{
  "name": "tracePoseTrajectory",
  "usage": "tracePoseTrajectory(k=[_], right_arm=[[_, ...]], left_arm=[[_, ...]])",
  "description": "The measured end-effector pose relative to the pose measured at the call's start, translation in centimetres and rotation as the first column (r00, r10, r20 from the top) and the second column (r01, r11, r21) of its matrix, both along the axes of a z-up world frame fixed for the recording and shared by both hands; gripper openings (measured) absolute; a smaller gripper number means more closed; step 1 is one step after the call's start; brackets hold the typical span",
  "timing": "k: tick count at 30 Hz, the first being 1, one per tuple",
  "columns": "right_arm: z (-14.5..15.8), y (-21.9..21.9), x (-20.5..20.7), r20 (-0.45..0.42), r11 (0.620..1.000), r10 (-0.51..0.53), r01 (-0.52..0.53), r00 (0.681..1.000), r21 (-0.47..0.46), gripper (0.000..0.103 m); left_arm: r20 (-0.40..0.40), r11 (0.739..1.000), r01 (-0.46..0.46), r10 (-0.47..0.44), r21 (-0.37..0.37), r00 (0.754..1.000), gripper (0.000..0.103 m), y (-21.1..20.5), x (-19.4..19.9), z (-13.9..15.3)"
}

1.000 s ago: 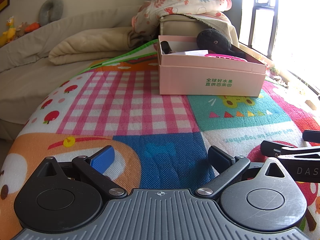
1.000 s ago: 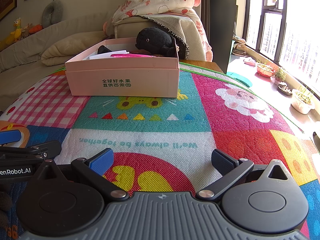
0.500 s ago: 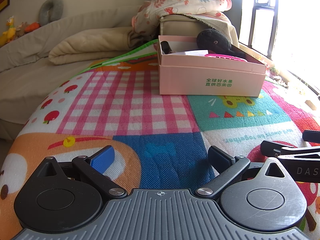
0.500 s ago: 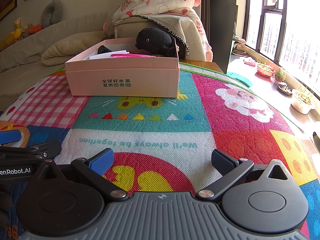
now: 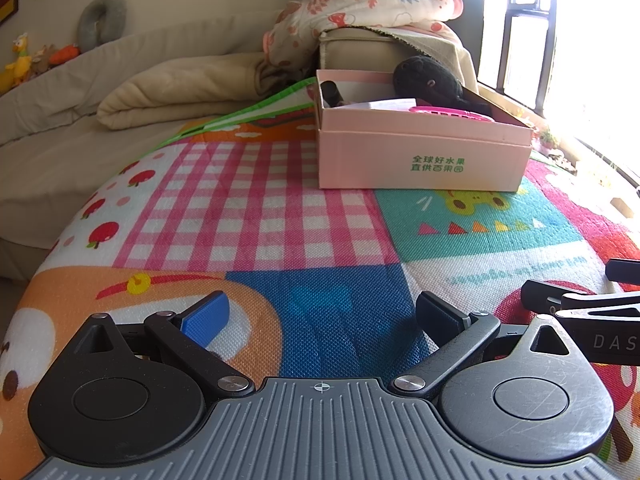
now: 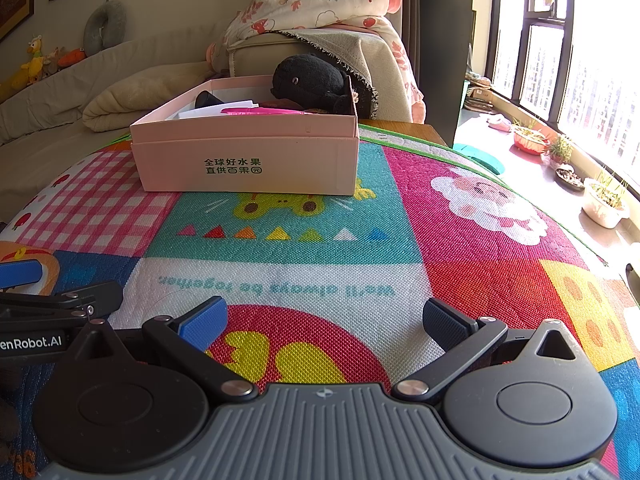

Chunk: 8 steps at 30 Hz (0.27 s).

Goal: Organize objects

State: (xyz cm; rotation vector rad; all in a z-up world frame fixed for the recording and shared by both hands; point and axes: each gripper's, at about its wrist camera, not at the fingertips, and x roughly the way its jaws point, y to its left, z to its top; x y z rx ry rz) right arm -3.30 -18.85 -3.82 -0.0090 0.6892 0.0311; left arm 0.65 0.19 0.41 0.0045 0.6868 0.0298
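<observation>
Both sitting low over the play mat [image 5: 256,216], left gripper [image 5: 322,314] and right gripper [image 6: 325,318] spread wide, gripping nothing. Pink box [image 6: 248,160] resting farther back, holding black plush [image 6: 310,80] and pink basket [image 6: 264,110].

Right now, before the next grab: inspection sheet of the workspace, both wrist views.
Surface: colourful play mat, flat, bare in front of both grippers.
Job's things: pink box open at the far side of the mat; inside it a black plush toy, white paper, a pink plastic item and a dark object.
Clutter: nothing seen on the mat.
Grippers: left gripper open, empty; right gripper open, empty; side by side, low over the mat.
Cables: nothing seen.
Surroundings: sofa with beige blanket, floral blanket, window with potted plants.
</observation>
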Motion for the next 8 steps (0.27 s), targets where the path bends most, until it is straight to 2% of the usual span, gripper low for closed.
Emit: tracePoseTrajectory(k=[8], right_arm=[[0.0, 0.01, -0.01, 0.0, 1.0, 0.0, 0.0, 1.0, 0.0, 0.103]], left_arm=[[0.0, 1.0, 0.004, -0.004, 0.001, 1.0, 0.102, 0.03, 0.03, -0.02]])
